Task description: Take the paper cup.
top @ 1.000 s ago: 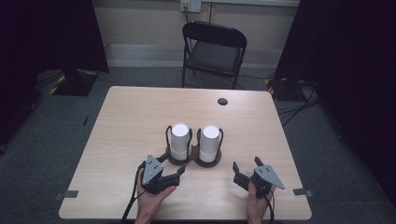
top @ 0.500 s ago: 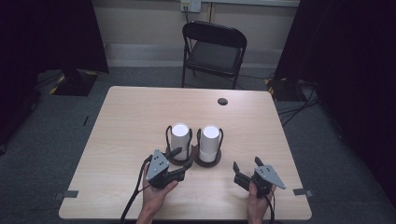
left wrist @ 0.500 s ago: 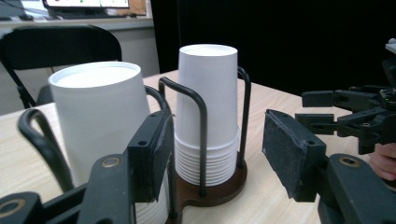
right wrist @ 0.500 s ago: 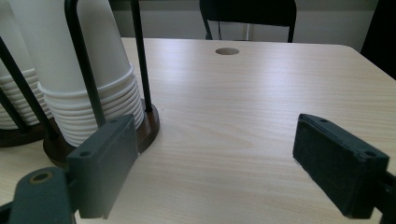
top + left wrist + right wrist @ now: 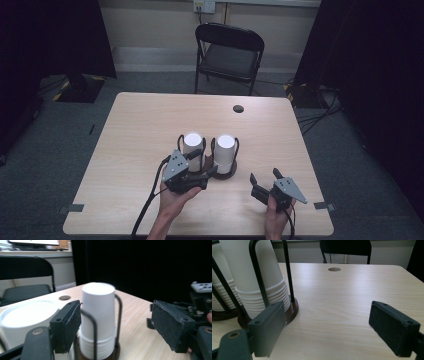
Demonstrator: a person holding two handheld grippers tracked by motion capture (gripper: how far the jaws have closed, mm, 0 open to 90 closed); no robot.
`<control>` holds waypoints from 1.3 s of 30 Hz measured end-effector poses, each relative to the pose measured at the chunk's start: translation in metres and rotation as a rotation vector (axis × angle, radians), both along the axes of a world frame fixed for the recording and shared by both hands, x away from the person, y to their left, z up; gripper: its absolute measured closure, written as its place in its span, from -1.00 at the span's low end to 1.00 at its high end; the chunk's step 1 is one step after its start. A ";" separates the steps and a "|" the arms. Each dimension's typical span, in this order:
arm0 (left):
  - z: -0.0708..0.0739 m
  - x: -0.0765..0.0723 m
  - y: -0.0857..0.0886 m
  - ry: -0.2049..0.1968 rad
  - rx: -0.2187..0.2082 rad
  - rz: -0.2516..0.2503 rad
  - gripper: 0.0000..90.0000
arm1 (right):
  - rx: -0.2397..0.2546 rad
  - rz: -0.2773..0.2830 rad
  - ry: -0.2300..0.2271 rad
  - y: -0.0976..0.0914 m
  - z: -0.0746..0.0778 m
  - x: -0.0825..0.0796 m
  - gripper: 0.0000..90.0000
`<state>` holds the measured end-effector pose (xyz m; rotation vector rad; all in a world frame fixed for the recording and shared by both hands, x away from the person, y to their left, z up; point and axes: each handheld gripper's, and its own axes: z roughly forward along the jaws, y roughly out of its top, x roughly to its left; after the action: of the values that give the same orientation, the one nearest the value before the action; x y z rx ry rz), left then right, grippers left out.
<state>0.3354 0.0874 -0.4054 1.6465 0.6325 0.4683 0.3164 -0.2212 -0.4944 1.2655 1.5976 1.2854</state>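
Jaws of the left gripper (image 5: 202,167) spread wide around the right cup stack (image 5: 98,317) in its wire holder (image 5: 224,171); contact cannot be told. Right gripper (image 5: 263,181) spread, empty, above the wooden table (image 5: 140,130). Folding chair (image 5: 230,52) beyond, dark curtains (image 5: 50,35) flanking.

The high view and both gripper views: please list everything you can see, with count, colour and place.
Table: one, light wood, centre.
Cup stacks: two, white, upside down in holders, near the table's front middle.
Cup holders: two, dark bases with black wire loops, side by side.
Cable hole: one, dark, far right part of the table.
Folding chair: one, black, behind the table.
Left gripper: black, fingers open, beside the left cup stack.
Right gripper: black, fingers open, front right of the table.
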 end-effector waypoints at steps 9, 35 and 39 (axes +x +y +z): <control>0.012 0.008 -0.008 -0.030 -0.023 -0.055 -0.60 | 0.009 0.007 -0.006 -0.001 0.000 0.000 -0.71; 0.016 0.063 -0.041 0.022 0.066 -0.027 -0.31 | 0.018 0.035 -0.002 -0.001 0.000 -0.001 -0.69; 0.014 0.070 -0.042 0.050 0.064 -0.018 -0.39 | 0.019 0.035 -0.003 -0.002 0.000 -0.001 -0.69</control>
<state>0.4054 0.0449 -0.3913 1.7271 0.6449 0.4397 0.3155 -0.2227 -0.4945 1.2518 1.6148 1.3268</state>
